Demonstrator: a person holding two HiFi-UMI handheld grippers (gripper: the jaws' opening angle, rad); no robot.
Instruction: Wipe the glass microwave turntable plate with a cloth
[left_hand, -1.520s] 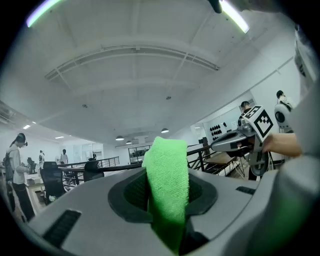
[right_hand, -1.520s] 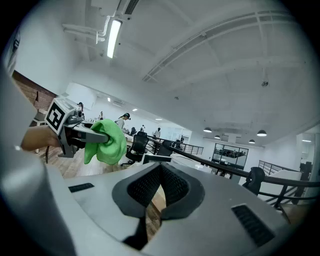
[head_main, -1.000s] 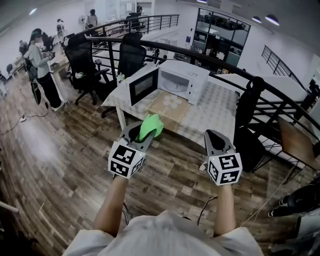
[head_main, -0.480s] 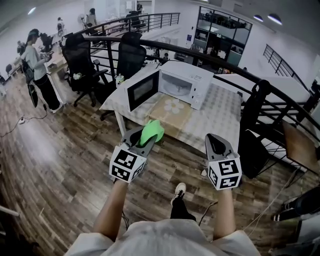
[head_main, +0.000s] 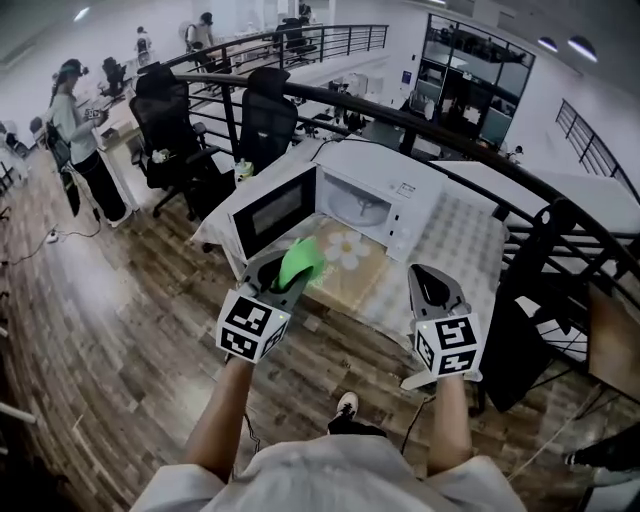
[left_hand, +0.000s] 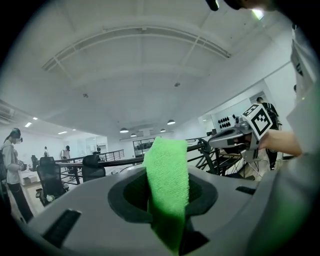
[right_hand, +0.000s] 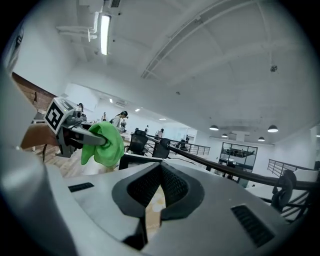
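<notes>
A white microwave (head_main: 385, 178) stands on a table with its door (head_main: 270, 208) swung open to the left. Inside its cavity lies a pale round plate (head_main: 362, 208), too small to make out well. My left gripper (head_main: 288, 272) is shut on a green cloth (head_main: 301, 260), held in the air before the table's near edge. In the left gripper view the green cloth (left_hand: 168, 180) stands up between the jaws. My right gripper (head_main: 430, 285) hangs level with it to the right, shut and empty. The right gripper view shows its jaws closed together and the green cloth (right_hand: 105, 144) at the left.
The table (head_main: 455, 250) has a patterned cover and a mat with a flower print (head_main: 345, 250) in front of the microwave. A black railing (head_main: 480, 140) runs behind it. Black office chairs (head_main: 180, 130) stand at the left, and a person (head_main: 82, 135) stands farther left. Wooden floor lies below.
The table and microwave have come nearer and now lie just past the grippers. Both grippers keep the same pose, the left still holding the cloth.
</notes>
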